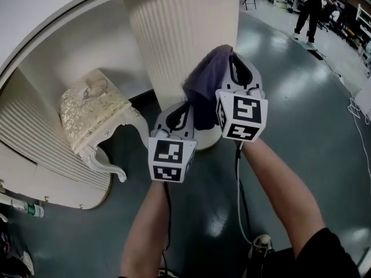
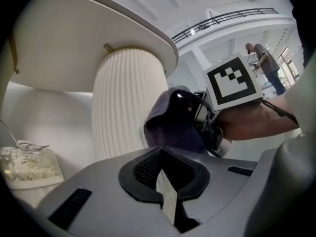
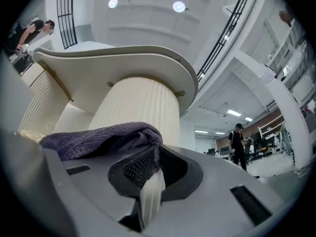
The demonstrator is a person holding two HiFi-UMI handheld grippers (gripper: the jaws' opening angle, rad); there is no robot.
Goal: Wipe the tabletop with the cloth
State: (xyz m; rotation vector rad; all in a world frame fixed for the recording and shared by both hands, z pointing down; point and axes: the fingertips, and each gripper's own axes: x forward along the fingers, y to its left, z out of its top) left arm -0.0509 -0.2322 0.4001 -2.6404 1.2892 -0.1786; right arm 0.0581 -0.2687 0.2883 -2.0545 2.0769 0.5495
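Observation:
A purple cloth hangs from my right gripper, which is shut on it beside the table's ribbed white pedestal. In the right gripper view the cloth drapes over the left jaw, pinched at the tips of the right gripper. The white tabletop curves across the upper left, and both gripper views look up at its underside. My left gripper is shut with nothing in it, just left of and below the right one. From the left gripper the cloth shows straight ahead.
A cream chair with an embroidered cushion stands left of the pedestal on the grey-green floor. A ribbed white panel and a bottle lie at the far left. A person stands far off at the upper right; cables trail at the right.

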